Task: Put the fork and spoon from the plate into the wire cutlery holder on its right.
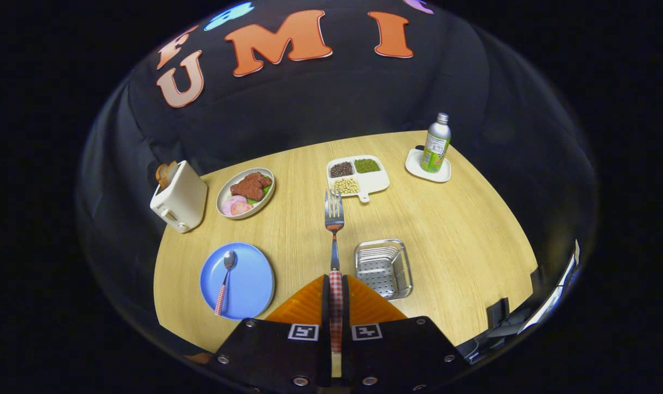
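Figure: my gripper (336, 298) carrying the fork (334, 230) above the table (463, 230). My two fingers are closed together on the fork's checked handle, which runs up between them, so that the fork's long axis continues the line of the fingers and its tines point away from me toward the divided dish of beans and seeds (358, 176). The relation that governs the coming move, as I judge it, is the offset between the fork and the wire cutlery holder (383, 269): the holder sits on the table just to the right of my fingers and of the fork's shaft, beside them and not under them, so I judge that the fork must be carried to the right and tipped toward the basket's open top. The spoon (225, 280) lies on the blue plate (243, 284) to the left of my fingers, its bowl away from me and its handle toward me, roughly parallel to the fork. How high the fork hangs above the table cannot be told. The lower end of the fork's handle is hidden between my fingers. The holder's near corner is cut off behind my right finger.
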The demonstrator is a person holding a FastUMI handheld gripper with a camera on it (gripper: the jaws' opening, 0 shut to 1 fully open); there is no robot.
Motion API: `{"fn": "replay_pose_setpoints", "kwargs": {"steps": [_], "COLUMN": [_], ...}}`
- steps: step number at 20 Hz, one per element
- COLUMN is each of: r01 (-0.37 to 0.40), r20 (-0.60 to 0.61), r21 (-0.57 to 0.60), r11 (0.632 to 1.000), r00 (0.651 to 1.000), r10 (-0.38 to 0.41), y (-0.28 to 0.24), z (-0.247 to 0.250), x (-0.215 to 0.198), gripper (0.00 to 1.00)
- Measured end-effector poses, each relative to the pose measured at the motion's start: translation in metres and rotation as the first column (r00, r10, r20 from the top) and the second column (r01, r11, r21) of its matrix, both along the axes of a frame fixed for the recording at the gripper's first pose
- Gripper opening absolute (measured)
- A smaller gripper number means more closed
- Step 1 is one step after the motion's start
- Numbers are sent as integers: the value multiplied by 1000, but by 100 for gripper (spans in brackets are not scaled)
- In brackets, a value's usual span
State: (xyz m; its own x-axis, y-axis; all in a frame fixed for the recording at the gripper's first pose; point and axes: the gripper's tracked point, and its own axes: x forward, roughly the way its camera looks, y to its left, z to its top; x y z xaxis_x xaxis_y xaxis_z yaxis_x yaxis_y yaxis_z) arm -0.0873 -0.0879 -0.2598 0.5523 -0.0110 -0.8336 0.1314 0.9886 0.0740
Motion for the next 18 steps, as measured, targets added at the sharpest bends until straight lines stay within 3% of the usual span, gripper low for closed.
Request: {"fn": "replay_pose_setpoints", "kwargs": {"steps": [9, 18], "r01": [-78, -278], "r20": [-238, -445], "r21": [74, 47], "r11": [994, 959], "r00": [967, 854], "r10": [94, 269], "y": [-45, -60], "z": [-12, -22], "x": [-20, -49], "gripper": [8, 8]}}
